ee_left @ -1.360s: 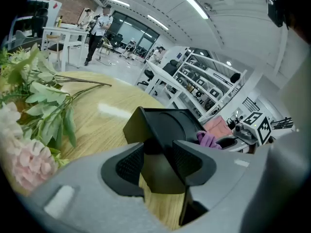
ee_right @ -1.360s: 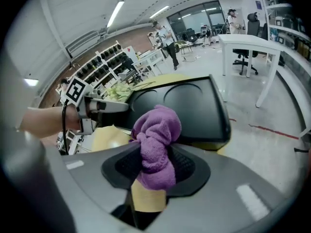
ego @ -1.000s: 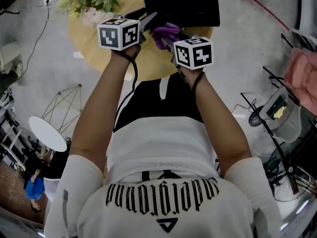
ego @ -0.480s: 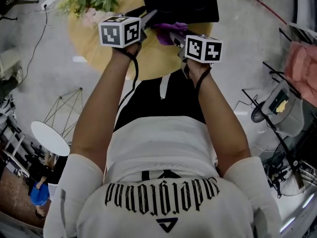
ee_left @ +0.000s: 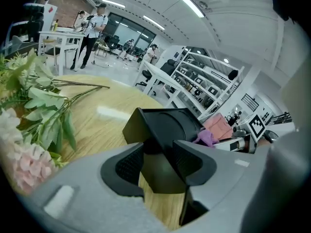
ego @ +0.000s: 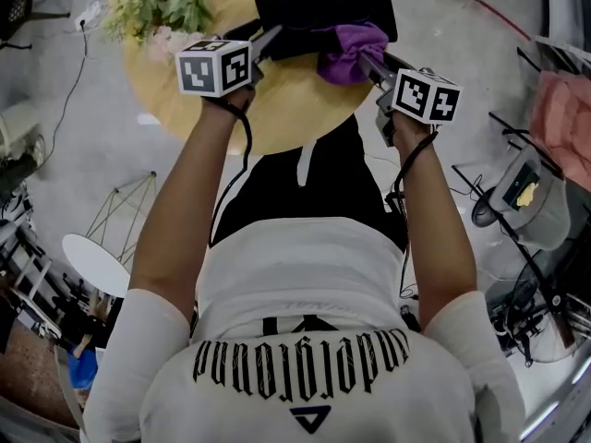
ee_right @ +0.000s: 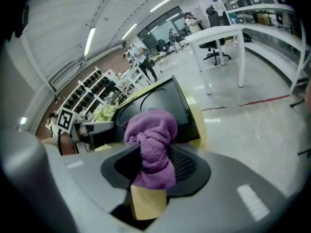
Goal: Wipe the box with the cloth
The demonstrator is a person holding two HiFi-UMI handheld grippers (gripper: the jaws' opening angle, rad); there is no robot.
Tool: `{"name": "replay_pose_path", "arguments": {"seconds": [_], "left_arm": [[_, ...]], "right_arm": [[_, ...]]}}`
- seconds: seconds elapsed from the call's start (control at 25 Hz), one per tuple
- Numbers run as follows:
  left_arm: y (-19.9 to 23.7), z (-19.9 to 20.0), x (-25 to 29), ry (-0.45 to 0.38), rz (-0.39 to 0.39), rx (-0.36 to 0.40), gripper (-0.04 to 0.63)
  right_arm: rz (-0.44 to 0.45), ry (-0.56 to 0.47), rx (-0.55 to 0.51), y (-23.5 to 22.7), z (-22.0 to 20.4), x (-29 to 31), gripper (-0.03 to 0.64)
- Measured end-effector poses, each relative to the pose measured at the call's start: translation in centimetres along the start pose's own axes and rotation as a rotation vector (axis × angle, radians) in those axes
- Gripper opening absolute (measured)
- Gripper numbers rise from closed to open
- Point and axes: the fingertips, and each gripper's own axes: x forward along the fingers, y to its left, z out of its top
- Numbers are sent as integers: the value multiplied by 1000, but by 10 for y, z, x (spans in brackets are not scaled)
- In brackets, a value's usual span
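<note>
Nearest: person's white shirt (ego: 295,275), print on the chest upside down from here, cannot read it with any confidence; both forearms stretched forward over the round wooden table (ego: 277,109).

Left gripper (ee_left: 158,166) clamped on the near left corner of the box (ego: 323,7), pads on either side of that corner, pinning it to the tabletop; right gripper (ee_right: 155,164) clenched on the cloth (ee_right: 153,135), a purple wad bulging out past the pads, a tail hanging under them.

Cloth sits at the box's near right corner, looks pressed onto it; contact not fully certain from the head view.

Box lies flat on the far half of the table, black, matte, a round shape moulded into the lid; no label or brand visible on it; none on the cloth either; cube markers are black-and-white squares, no letters.

Handling, my judgement: cloth is soft, light, terry-like, bunches easily, not slippery; pinch it through the bulk so enough sticks out to rub with. Box looks rigid and smooth, probably light enough to skid on the wood under wiping pressure; hold it at a corner or edge as the left one does, top face left free.

Further off: artificial flowers (ego: 162,7) on the table's left; beyond, shelving and people, too small for signs.
</note>
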Motion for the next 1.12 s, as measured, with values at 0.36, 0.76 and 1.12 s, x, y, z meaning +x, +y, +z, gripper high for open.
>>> {"name": "replay_pose_path", "arguments": {"seconds": [0.36, 0.76, 1.12], "left_arm": [[3, 6, -1, -11, 26, 19, 201], [6, 5, 3, 59, 40, 27, 202], [3, 8, 5, 78, 61, 41, 207]], "right_arm": [[15, 125, -96, -9, -21, 34, 143], [64, 306, -241, -84, 11, 2, 143], [296, 695, -1149, -75, 43, 10, 143]]}}
